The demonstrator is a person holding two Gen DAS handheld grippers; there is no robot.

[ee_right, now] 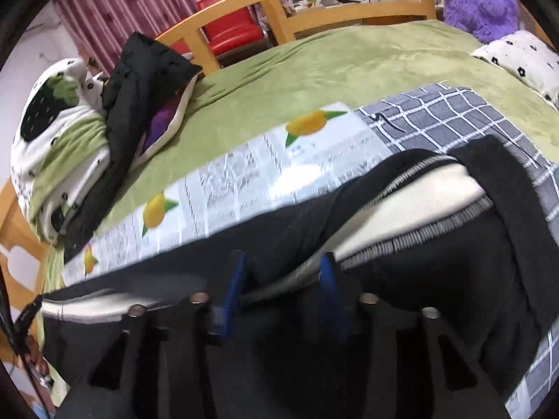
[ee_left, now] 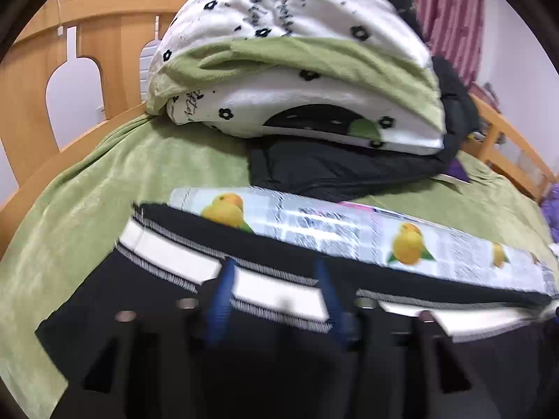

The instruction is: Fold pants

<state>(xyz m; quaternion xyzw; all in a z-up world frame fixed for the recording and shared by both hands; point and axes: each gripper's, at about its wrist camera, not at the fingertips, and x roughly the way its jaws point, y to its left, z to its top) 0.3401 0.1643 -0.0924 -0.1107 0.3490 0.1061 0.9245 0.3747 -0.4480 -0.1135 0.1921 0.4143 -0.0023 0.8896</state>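
Black pants [ee_left: 115, 300] with a white side stripe [ee_left: 279, 293] edged in grey stitching lie on a glossy sheet printed with yellow fruit [ee_left: 314, 223]. My left gripper [ee_left: 274, 265] hovers just over the stripe, its blue fingers [ee_left: 220, 296] apart and pressing on nothing. In the right wrist view the same pants [ee_right: 436, 279] lie bunched, and the white stripe [ee_right: 419, 202] curves up to the right. My right gripper [ee_right: 283, 258] stands open above a stitched fold, and the fabric lies loose between its blue fingers [ee_right: 330, 289].
A green bedspread [ee_right: 332, 63] covers the bed. A flower-print quilt [ee_left: 297, 7] and a black jacket [ee_left: 332, 171] are heaped at one end. A grey plaid cloth [ee_right: 436, 118], a pillow [ee_right: 524, 59], a purple plush toy [ee_right: 478, 3] and the wooden bed frame [ee_left: 35, 80] surround the sheet.
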